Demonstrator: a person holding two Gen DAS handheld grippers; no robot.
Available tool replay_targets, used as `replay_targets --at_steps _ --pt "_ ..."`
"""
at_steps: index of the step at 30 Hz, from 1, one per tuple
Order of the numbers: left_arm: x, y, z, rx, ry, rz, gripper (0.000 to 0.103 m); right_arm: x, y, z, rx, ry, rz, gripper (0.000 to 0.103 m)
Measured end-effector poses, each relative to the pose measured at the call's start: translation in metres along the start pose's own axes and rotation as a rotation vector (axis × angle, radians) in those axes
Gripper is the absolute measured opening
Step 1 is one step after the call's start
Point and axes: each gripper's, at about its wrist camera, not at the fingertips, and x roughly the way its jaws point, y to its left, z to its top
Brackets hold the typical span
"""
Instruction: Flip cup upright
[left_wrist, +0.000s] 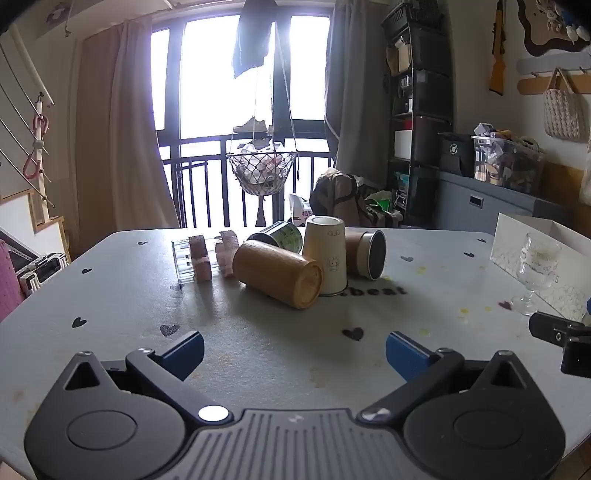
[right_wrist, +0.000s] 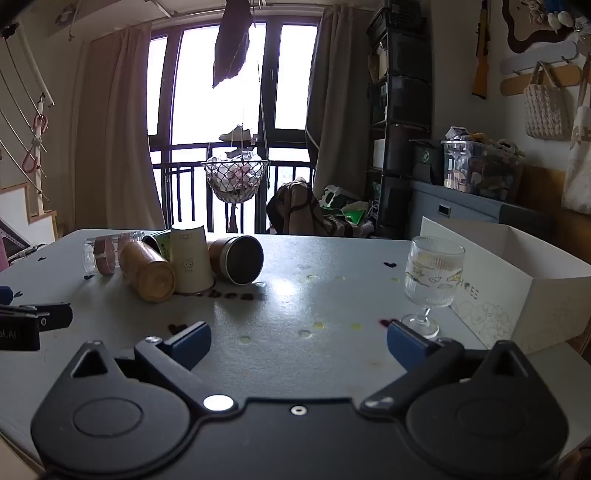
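A cream paper cup (left_wrist: 327, 254) stands upside down in a cluster on the table; it also shows in the right wrist view (right_wrist: 190, 256). Around it lie a tan cylinder cup (left_wrist: 279, 273) (right_wrist: 147, 273), a brown cup with a dark inside (left_wrist: 367, 253) (right_wrist: 238, 258), a green-printed cup (left_wrist: 277, 234) and a clear cup with pink bands (left_wrist: 201, 256) (right_wrist: 105, 254), all on their sides. A stemmed glass (right_wrist: 430, 284) (left_wrist: 535, 271) stands upright. My left gripper (left_wrist: 295, 350) is open and empty, well short of the cluster. My right gripper (right_wrist: 299, 343) is open and empty, just left of the glass's foot.
A white open box (right_wrist: 517, 280) stands at the table's right edge behind the glass. The grey table (left_wrist: 258, 332) has small heart marks and yellow spots. Each gripper's body shows at the other view's side edge (left_wrist: 561, 339) (right_wrist: 33, 321).
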Motion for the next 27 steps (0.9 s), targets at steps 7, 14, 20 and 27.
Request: replay_targets --at_steps 7,14,20,27 --pt "-0.0003 0.0 0.0 0.003 0.001 0.0 0.103 -0.0001 -0.0005 0.0002 0.004 0.002 0.003 0.103" --pt "-0.0004 0.0003 0.0001 0.001 0.001 -0.001 0.103 -0.0003 -0.0006 0.0 0.005 0.003 0.002 0.103" --pt "-0.0003 0.0005 0.0001 0.001 0.001 0.0 0.103 -0.0003 -0.0007 -0.0005 0.005 0.003 0.003 0.103" --pt "-0.0002 0.0005 0.0001 0.0 0.001 0.0 0.103 -0.0006 -0.0007 -0.0007 0.006 0.003 0.003 0.103"
